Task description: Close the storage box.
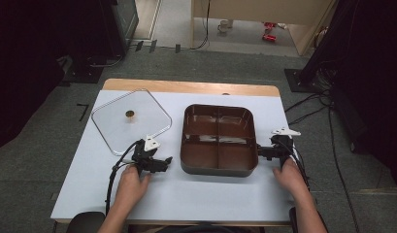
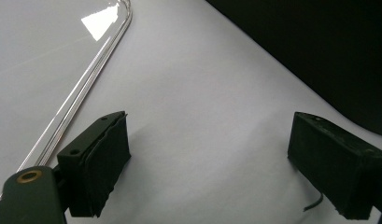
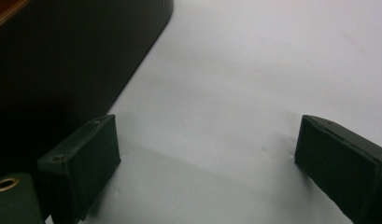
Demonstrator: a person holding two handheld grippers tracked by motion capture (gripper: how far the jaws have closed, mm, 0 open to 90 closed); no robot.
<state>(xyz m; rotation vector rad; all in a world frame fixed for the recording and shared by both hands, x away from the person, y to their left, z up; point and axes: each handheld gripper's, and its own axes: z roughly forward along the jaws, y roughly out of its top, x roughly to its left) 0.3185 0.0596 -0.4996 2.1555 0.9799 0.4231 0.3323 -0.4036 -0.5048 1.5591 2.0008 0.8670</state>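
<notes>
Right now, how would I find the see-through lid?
Look at the white table, then left of the brown divided pan. The lid lies flat there, clear and squarish, with a small gold knob at its middle.

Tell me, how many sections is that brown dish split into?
4. The brown dish has crossing dividers: two far compartments, left and right, and two near ones, left and right. All look empty.

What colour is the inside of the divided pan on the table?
Reddish brown; the divided pan shows it best in the high view.
</notes>
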